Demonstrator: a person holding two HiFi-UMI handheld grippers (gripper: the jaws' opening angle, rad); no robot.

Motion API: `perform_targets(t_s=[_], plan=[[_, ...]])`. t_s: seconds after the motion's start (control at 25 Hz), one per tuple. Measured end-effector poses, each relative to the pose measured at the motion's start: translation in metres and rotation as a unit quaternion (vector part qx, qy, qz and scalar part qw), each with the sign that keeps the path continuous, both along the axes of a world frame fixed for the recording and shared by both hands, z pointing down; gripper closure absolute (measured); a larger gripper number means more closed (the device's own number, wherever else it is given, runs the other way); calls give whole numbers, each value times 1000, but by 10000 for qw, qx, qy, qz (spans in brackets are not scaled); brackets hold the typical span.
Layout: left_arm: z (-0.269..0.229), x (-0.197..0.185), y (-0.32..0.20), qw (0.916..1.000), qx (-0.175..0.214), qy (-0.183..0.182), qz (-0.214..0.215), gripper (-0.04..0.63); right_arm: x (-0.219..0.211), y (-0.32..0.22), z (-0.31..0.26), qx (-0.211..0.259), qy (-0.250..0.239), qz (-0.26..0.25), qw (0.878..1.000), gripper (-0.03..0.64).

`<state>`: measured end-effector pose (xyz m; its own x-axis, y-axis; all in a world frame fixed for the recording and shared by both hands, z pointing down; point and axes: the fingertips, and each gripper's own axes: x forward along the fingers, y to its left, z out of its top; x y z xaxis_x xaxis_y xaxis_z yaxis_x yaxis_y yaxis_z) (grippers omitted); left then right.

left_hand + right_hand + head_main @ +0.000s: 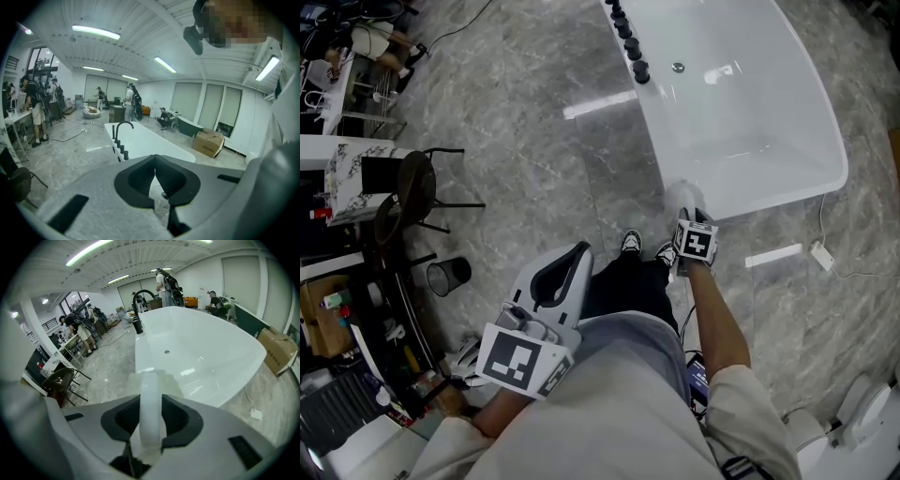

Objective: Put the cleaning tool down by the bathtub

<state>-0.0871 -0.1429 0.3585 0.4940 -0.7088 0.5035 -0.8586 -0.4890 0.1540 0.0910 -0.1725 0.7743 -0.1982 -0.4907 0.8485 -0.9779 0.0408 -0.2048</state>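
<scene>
Evidently the placement is near its end. At the centre of the head view the right gripper (688,221) points steeply down, and its jaws press on the white, strap-like handle of the cleaning tool (682,197). The tool's pale head hangs just beside the near wall of the bathtub (661,159), which fills the upper right, over the grey floor (534,141). In the right gripper view the handle (150,399) stands clamped between the dark pads (179,419), with the jaws only partly apart around it. The left gripper (572,258), at lower left, is empty; its own view shows the jaws together with nothing between them. Whether the tool's head touches the floor cannot be told.

Likely hazards:
- Letting go before contact would drop the tool, which could then knock the tub wall or topple.
- Lowering it too close could scrape the glossy side.
- The person's shoes (630,242) stand just below-left of the tool in frame, so a sideways slip could land it on them.
</scene>
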Motion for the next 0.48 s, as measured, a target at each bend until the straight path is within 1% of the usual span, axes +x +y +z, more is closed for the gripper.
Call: perform_targets(t_s=[0.04, 0.24, 0.48], plan=[[1, 1, 0, 10000, -4, 0, 15, 588, 1, 0, 1, -44, -27, 37, 10000, 515], [2, 2, -1, 10000, 10, 10, 41, 589, 3, 3, 3, -150, -138, 152, 9997, 500], [2, 5, -1, 9999, 34, 103, 43, 589, 6, 8, 4, -233, -275, 236, 9991, 476]])
